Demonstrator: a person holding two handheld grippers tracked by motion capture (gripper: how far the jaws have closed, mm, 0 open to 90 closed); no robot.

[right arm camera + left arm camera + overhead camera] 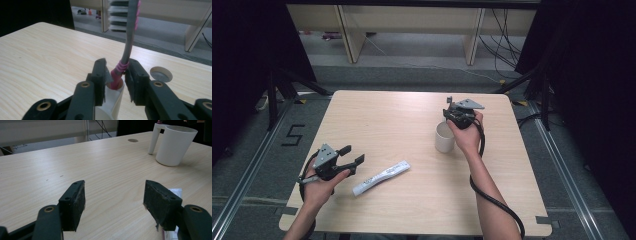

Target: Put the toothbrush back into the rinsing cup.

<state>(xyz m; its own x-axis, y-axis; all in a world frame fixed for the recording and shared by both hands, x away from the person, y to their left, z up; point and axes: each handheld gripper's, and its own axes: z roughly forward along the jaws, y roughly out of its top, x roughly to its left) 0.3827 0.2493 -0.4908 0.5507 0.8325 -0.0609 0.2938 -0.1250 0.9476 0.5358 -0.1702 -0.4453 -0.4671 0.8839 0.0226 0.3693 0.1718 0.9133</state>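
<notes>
White cup (444,137): mid-table w/ toothbrush (126,50), clamped by right gripper (117,75). Left gripper (113,200): released, near-left, beside toothpaste tube (381,177).

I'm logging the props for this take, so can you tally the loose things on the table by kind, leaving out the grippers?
White cup: 1
Toothbrush, grey and pink, standing in the cup: 1
White tube, lying on the table: 1
Total: 3
</notes>
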